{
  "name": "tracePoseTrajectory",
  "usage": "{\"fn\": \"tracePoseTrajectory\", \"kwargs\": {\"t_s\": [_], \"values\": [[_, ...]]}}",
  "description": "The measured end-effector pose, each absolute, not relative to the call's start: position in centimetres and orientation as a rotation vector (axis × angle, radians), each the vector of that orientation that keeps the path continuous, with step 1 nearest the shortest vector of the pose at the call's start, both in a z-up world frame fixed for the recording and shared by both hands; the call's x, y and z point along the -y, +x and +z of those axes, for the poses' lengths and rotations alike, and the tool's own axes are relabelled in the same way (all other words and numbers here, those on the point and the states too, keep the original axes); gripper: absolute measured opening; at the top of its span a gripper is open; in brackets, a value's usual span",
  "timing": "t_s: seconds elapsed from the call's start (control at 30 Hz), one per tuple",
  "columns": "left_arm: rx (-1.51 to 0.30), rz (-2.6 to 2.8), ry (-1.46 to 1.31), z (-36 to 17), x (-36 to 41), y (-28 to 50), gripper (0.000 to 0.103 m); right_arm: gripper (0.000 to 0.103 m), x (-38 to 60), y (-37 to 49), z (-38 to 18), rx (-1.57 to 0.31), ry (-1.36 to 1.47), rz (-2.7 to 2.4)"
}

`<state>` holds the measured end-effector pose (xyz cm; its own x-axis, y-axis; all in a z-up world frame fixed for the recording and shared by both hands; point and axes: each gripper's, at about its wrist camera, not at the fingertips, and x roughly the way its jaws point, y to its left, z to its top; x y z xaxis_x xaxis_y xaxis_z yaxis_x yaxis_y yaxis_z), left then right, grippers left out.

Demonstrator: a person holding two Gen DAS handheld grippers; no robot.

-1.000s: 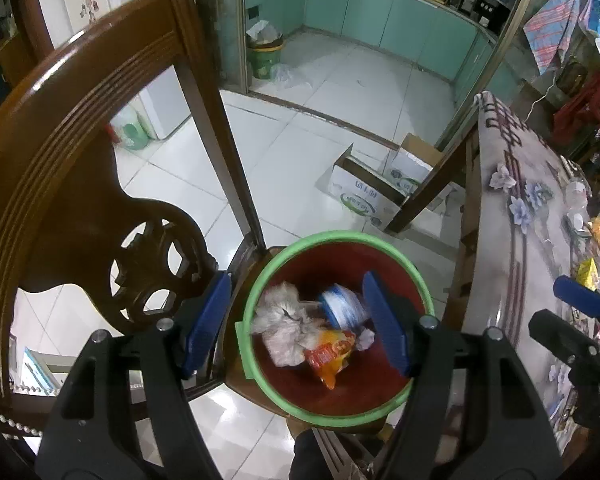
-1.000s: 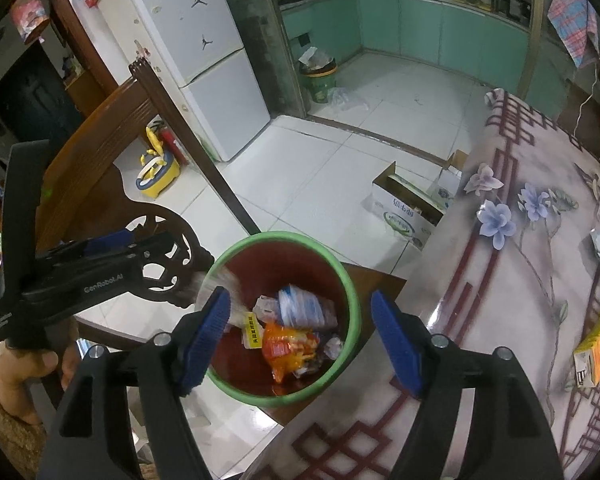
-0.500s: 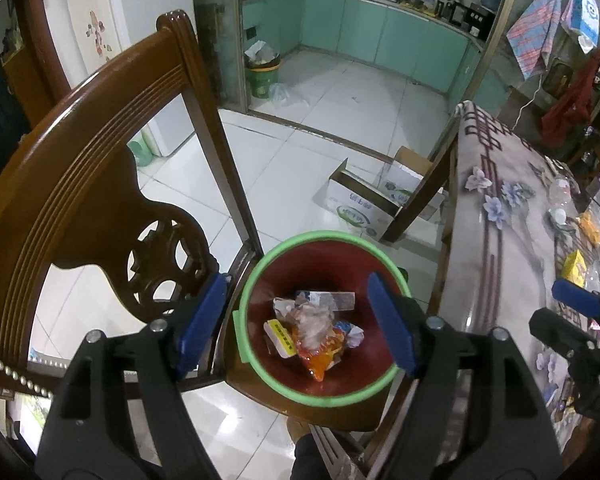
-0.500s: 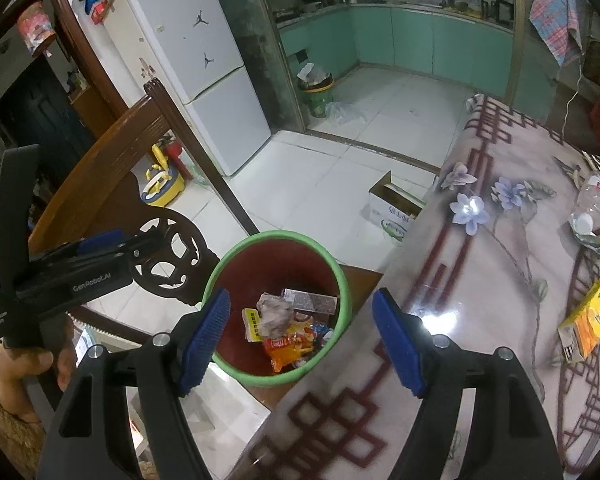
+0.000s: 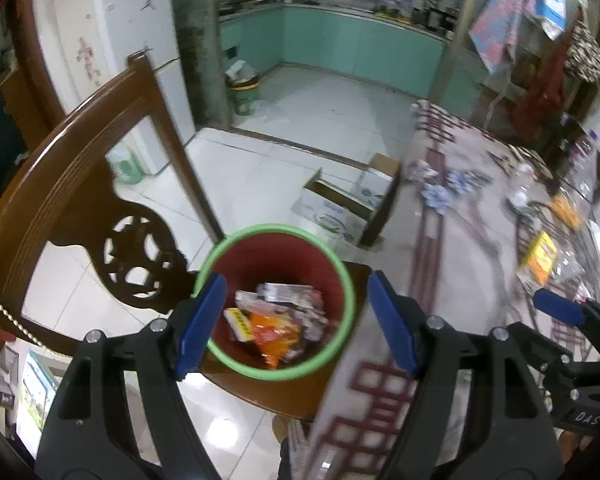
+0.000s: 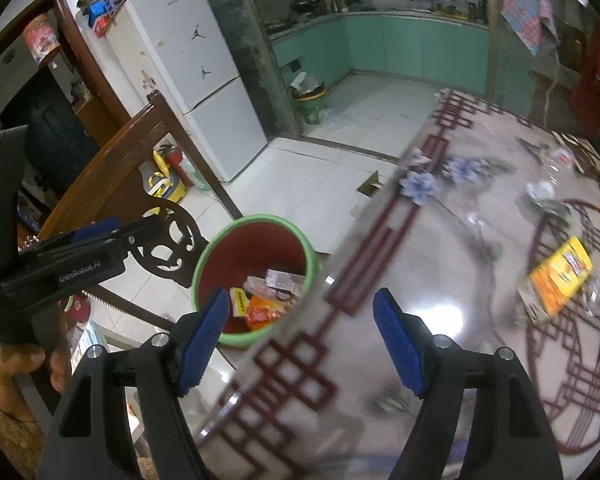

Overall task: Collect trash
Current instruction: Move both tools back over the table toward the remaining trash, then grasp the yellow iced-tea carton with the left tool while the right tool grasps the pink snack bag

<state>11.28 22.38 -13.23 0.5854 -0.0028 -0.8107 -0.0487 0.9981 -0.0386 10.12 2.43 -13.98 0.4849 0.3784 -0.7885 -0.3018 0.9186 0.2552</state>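
Both empty: left gripper [image 5: 294,322] spread above the bin [image 5: 346,280]; right gripper [image 6: 302,336] spread over the table [image 6: 440,312]. Yellow carton [image 6: 556,280], blurred, probably light and crushable; grip across its narrow sides.

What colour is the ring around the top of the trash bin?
Bright green. The bin is red inside with a green rim, clearest in the left wrist view.

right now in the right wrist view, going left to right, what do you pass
left gripper → carved chair back → green-rimmed trash bin → blue flower print on the table → yellow box
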Motion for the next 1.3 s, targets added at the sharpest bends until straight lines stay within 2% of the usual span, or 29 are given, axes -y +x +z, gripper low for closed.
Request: {"fn": "tracePoseTrajectory", "kwargs": {"t_s": [0.5, 0.6, 0.83, 1.07, 1.3], "values": [[-0.950, -0.144, 0.014, -13.6, -7.0, 7.1, 0.073, 0.073, 12.0, 4.8, -14.5, -0.980, 0.175, 0.280], [-0.964, -0.173, 0.031, -14.1, -4.4, 6.4, 0.073, 0.078, 14.9, 4.2, -14.9, -0.980, 0.186, 0.245], [-0.984, -0.223, 0.077, -14.6, 0.1, 5.8, 0.076, 0.079, 25.2, 4.3, -17.0, -0.991, 0.170, 0.034], [-1.018, -0.234, 0.115, -15.6, 3.2, 7.2, 0.077, 0.082, 36.1, 7.5, -20.1, -1.108, 0.040, -0.149], [-1.070, -0.290, 0.200, -17.8, 8.1, 10.3, 0.079, 0.082, 38.1, 9.8, -24.6, -1.241, -0.059, -0.070]]}}
